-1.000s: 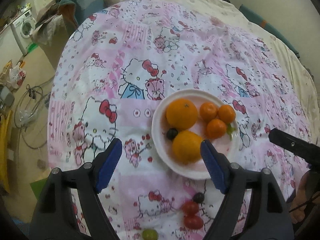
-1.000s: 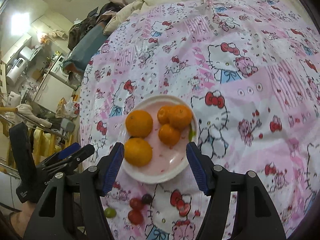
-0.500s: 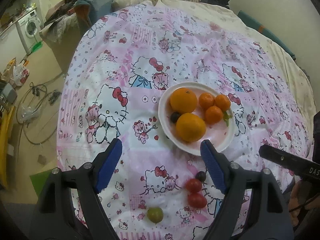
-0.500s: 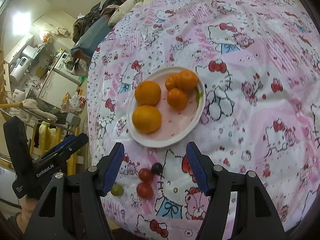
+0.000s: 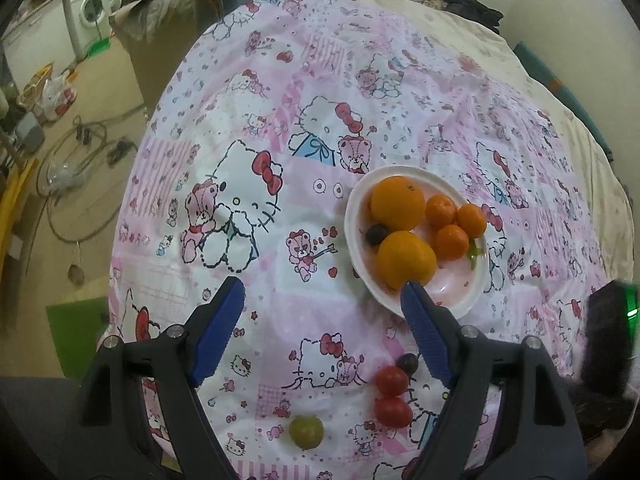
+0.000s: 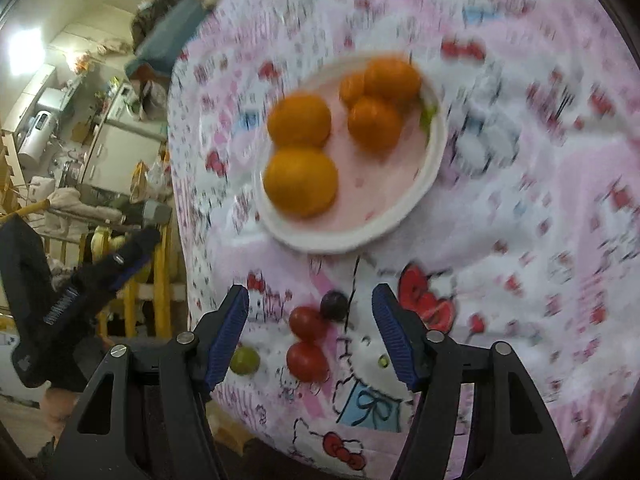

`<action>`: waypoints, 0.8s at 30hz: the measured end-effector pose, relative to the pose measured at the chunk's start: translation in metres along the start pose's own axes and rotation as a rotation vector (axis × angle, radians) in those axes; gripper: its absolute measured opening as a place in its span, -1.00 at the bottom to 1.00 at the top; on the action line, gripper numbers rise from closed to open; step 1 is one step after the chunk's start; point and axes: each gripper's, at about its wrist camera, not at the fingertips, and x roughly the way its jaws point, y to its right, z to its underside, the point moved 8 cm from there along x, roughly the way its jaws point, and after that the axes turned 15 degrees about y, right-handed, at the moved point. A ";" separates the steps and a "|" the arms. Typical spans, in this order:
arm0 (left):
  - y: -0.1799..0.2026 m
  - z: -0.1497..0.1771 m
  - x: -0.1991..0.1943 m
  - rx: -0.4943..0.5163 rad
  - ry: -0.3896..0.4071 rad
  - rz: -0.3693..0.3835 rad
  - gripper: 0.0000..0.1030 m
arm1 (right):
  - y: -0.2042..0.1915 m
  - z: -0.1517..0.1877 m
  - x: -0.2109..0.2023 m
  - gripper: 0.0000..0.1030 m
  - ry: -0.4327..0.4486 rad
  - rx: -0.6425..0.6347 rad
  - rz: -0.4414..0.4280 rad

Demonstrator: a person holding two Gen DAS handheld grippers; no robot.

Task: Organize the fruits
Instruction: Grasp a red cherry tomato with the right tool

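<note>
A white plate [image 5: 472, 300] [image 6: 434, 168] on the pink Hello Kitty quilt holds two big oranges [image 5: 406, 258] [image 6: 300, 186], three small mandarins [image 5: 452, 242] [image 6: 374, 124] and a dark grape [image 5: 376, 234]. Loose on the quilt in front of it lie two red cherry tomatoes [image 5: 392, 380] [image 6: 308, 322], a dark grape [image 5: 408, 362] [image 6: 334, 306] and a green grape [image 5: 306, 432] [image 6: 244, 360]. My left gripper [image 5: 320, 320] is open and empty, left of the plate. My right gripper [image 6: 312, 324] is open and empty above the tomatoes and dark grape; its view is blurred.
The quilt covers a bed whose near edge drops off just behind the loose fruits. To the left lie floor [image 5: 92, 184] with cables, a washing machine [image 5: 90, 12] and clutter. A wooden rack [image 6: 160, 276] stands by the bed. The left gripper shows in the right wrist view [image 6: 80, 296].
Both grippers have pulled back from the plate. The right gripper has come down over the loose tomatoes and dark grape, which now lie between its fingers. The left view has shifted left.
</note>
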 end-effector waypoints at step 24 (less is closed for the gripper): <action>0.008 0.010 0.009 0.006 -0.050 0.008 0.52 | -0.010 0.052 0.066 -0.38 -0.229 -0.040 0.044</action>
